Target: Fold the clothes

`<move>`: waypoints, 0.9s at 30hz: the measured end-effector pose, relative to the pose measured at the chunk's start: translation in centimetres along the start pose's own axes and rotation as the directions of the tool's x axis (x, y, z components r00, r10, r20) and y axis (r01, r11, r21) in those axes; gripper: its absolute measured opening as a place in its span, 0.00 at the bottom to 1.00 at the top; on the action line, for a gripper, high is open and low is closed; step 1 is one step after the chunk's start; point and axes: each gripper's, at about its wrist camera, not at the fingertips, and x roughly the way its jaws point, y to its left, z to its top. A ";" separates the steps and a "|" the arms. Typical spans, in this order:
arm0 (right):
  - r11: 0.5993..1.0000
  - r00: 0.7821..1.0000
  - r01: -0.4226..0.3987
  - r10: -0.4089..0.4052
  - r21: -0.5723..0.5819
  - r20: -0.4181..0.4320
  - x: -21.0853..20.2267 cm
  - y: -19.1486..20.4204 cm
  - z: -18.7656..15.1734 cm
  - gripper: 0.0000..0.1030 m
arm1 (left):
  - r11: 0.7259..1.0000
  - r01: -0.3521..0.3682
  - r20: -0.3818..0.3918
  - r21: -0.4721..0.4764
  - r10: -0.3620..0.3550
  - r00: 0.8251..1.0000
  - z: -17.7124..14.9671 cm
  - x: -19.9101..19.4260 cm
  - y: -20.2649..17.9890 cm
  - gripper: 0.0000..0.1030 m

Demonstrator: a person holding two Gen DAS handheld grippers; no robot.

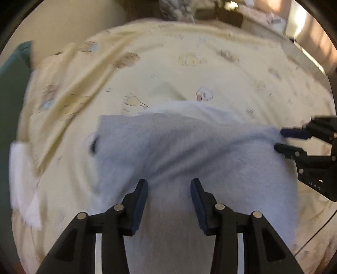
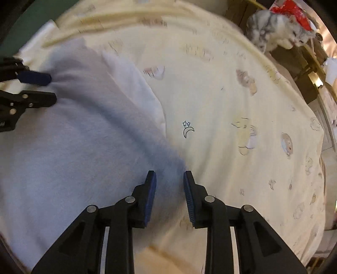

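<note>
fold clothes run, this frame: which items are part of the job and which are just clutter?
Job:
- light blue towel, bunched between both tools
- left tool, cloth in its gap
- right tool, cloth in its gap
- yellow printed bedsheet, the work surface

Lying about:
- white cloth at the sheet's edge
- grey plush cat beyond the bed
- red item behind it

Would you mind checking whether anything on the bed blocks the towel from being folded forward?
Nothing visible does. The towel hangs between both grippers, left and right, and the sheet beyond it lies bare.
</note>
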 end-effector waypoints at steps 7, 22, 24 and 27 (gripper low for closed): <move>0.974 0.960 -0.227 0.227 -0.019 0.166 -11.6 1.0 -5.7 0.30 | 0.972 -0.201 0.104 -0.121 0.214 0.971 -5.6 -9.7 -1.8 0.52; 0.910 0.926 -0.368 0.341 0.191 0.161 -23.6 5.4 -10.5 0.34 | 0.958 -0.206 0.164 -0.200 0.240 0.957 -11.2 -24.3 -9.6 0.79; 0.895 0.921 -0.381 0.343 0.233 0.186 -25.0 5.8 -11.0 0.38 | 0.950 -0.208 0.155 -0.233 0.247 0.956 -11.7 -25.9 -10.0 0.79; 0.871 0.909 -0.403 0.345 0.282 0.235 -26.7 6.8 -11.5 0.56 | 0.927 -0.269 0.159 -0.262 0.316 0.935 -12.3 -27.9 -10.7 0.79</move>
